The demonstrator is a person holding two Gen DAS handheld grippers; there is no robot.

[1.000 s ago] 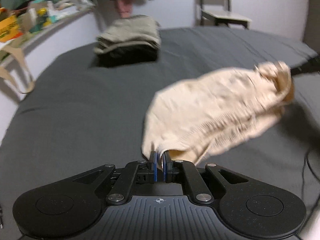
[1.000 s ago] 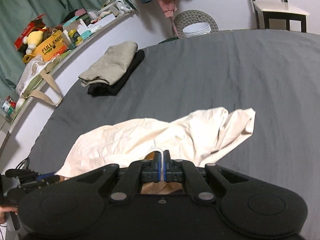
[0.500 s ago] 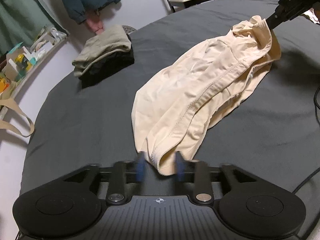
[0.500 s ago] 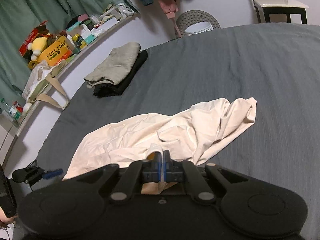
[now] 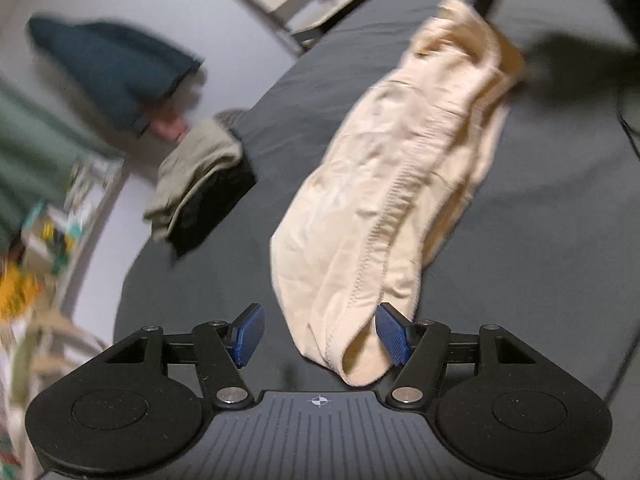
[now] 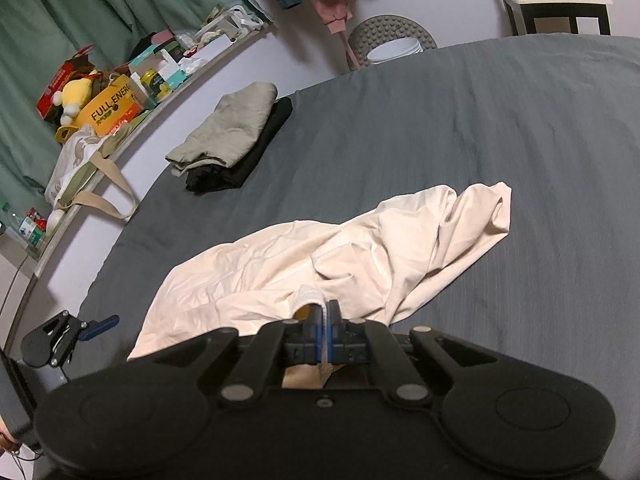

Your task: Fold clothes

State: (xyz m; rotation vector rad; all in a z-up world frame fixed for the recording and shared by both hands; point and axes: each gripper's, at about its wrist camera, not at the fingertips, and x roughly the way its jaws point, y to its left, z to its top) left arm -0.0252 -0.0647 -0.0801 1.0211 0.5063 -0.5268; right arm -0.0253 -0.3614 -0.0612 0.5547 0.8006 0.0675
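Observation:
A cream garment (image 5: pixel 396 184) lies stretched out in loose folds on the dark grey bed sheet (image 5: pixel 540 248). Its near end droops between the blue pads of my left gripper (image 5: pixel 320 334), which stands wide open and no longer clamps the cloth. In the right wrist view the same cream garment (image 6: pixel 340 256) spreads ahead, and my right gripper (image 6: pixel 325 320) is shut on a bunched hem at its near edge. The left gripper (image 6: pixel 68 334) shows small at the lower left of that view. The right gripper shows dark and blurred at the garment's far end in the left wrist view.
A folded pile, olive cloth on black (image 6: pixel 232 136), sits near the bed's far left edge. A cluttered ledge (image 6: pixel 120 92) with boxes and a tote bag runs along the left wall. A chair (image 6: pixel 556 0) stands beyond the bed, a jacket (image 5: pixel 108 68) hangs on the wall.
My left gripper has opened and let go of the garment's end, and its view has swung. The right gripper stays shut on its hem and the garment has settled onto the bed.

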